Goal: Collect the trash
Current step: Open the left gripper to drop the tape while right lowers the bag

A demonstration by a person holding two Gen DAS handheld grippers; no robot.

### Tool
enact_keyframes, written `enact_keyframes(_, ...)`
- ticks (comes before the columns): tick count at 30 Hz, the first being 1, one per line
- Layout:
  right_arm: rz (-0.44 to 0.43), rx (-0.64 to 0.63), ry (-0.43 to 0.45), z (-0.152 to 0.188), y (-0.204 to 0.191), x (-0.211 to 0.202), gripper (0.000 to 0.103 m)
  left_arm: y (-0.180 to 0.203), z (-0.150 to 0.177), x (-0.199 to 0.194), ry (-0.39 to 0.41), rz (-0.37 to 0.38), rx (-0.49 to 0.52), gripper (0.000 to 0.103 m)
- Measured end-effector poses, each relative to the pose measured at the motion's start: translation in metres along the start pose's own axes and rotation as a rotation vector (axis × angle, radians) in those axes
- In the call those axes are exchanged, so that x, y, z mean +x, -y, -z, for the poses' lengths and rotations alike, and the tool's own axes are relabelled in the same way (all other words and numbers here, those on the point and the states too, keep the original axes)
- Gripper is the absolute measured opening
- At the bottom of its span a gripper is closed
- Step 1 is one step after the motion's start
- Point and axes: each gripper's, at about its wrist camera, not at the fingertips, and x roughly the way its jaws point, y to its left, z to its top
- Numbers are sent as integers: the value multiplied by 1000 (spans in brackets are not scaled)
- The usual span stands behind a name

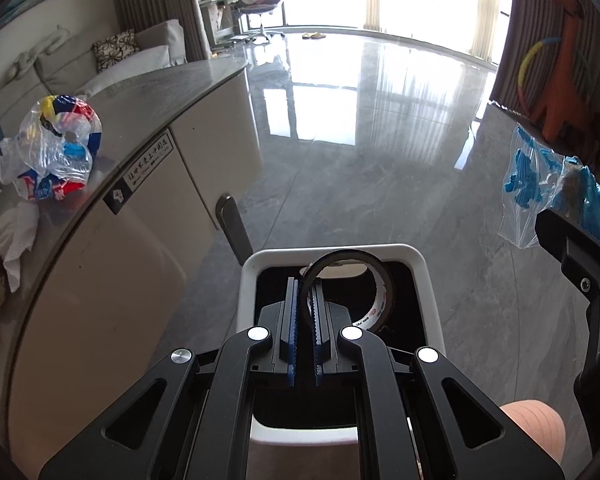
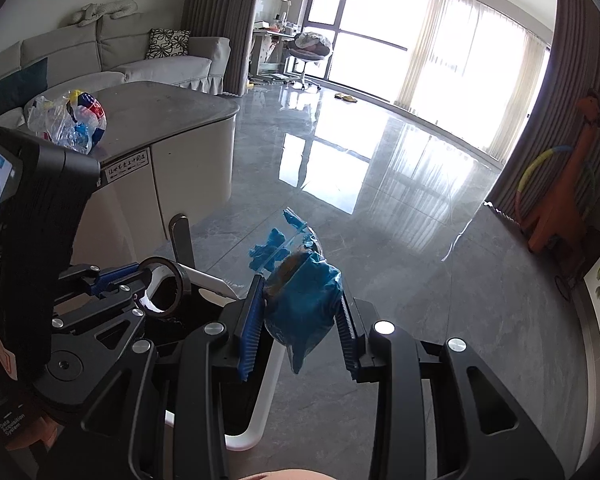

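My left gripper (image 1: 305, 300) is shut on the rim of a nearly used-up tape roll (image 1: 350, 280), held over the black opening of a white trash bin (image 1: 416, 264). The same tape roll (image 2: 166, 280) and left gripper (image 2: 138, 276) show at the left of the right wrist view, above the bin (image 2: 210, 280). My right gripper (image 2: 300, 304) is shut on a clear plastic bag of blue crumpled stuff (image 2: 304, 300), just right of the bin. That bag (image 1: 556, 188) hangs at the right edge of the left wrist view.
A grey-topped cabinet (image 1: 148, 92) stands left of the bin, carrying a crumpled colourful plastic bag (image 1: 56, 148) and white tissue (image 1: 12, 240). A sofa (image 2: 140, 60) lies behind. Glossy grey floor (image 1: 360, 140) stretches ahead to bright windows. An orange toy (image 2: 560, 200) stands at right.
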Motion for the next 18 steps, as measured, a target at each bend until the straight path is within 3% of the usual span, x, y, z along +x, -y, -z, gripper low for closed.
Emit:
enact_keyframes(5,-5,-6,-10,-2,-3,2,35,3,6,3,-16,11,10,11)
enact_keyframes(7,-7,-7,-9,-3,-3,3,35,2,7,2,-14,5,11,16)
enact_keyframes(9,-11,-10,-12,-2,-5,4,35,1,7,2,-13,-1,13,35)
enact_keyframes(13,-12,-15,-10,-1,-6,5,35,0,8,-2,8,-21,11,51)
enact_keyframes(15,-14,-15,-12,-2,-6,5,35,0,7,-4,18,-28,12,65)
enact_keyframes(18,-13,-14,-8,-3,-3,4,35,2,6,-8,29,-29,16,73)
